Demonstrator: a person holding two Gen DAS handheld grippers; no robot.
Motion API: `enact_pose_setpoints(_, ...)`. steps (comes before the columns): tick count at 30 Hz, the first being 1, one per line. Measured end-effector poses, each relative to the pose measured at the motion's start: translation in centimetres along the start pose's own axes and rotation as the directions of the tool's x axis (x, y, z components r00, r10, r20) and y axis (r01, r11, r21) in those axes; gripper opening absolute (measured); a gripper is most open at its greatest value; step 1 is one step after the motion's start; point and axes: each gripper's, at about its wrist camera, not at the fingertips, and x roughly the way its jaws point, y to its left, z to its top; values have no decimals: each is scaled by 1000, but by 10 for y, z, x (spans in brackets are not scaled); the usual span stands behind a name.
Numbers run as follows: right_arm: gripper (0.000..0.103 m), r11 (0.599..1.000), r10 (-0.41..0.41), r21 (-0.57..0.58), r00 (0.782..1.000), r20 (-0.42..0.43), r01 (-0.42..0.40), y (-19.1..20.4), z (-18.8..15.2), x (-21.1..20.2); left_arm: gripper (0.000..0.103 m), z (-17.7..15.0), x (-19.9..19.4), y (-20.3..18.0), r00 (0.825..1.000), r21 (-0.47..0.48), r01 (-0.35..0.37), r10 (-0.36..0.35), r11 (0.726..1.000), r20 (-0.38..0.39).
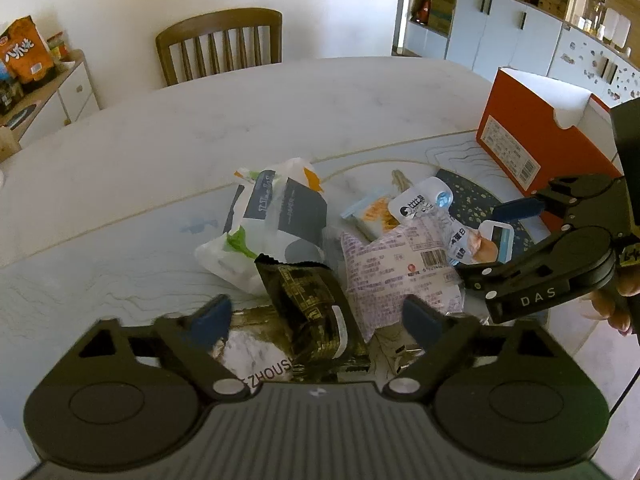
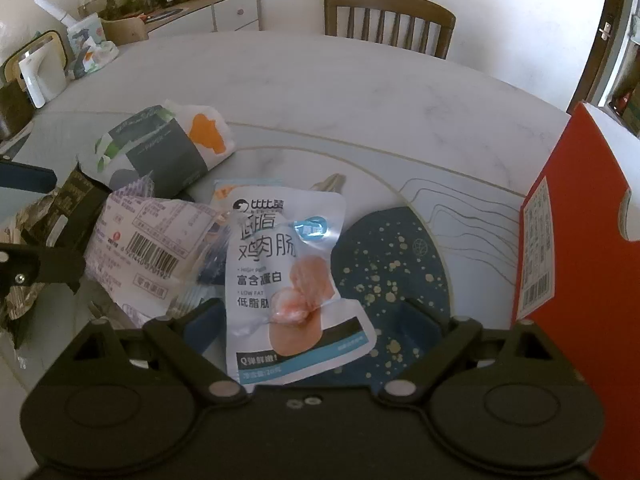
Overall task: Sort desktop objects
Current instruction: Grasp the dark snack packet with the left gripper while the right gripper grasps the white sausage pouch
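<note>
Sorted: nothing is seen inside the orange box.
Left: snack packets lie heaped.
Left gripper: spread wide, empty.
Right gripper: spread wide around the chicken sausage pouch.

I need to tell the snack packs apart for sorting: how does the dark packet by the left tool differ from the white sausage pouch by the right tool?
The dark packet is black-brown with gold print; the sausage pouch is white with blue trim and a pink food picture. The packet lies between the left tool fingers; the pouch lies between the right tool fingers, partly over a speckled blue mat. Both are sealed, ungripped snack packs.
</note>
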Motion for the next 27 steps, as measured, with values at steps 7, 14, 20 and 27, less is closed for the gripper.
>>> enact_pose_setpoints(7,82,1000,-5,3,1000,14,5,4,-1,-4,59,2,1,6,999,-49,38,-38,998,-6)
enact_pose_setpoints(14,69,1000,2,15,1000,20,-2,4,-2,-9,40,3,3,11,999,-84,42,-43,996,-17)
enact_pose_setpoints(20,60,998,-13,62,999,33,11,1,-4,-13,33,3,2,13,999,-102,48,-50,994,-18)
enact_pose_setpoints(27,57,995,-38,98,999,36,35,-3,-8,-22,31,4,-4,11,999,-100,49,-50,994,-6)
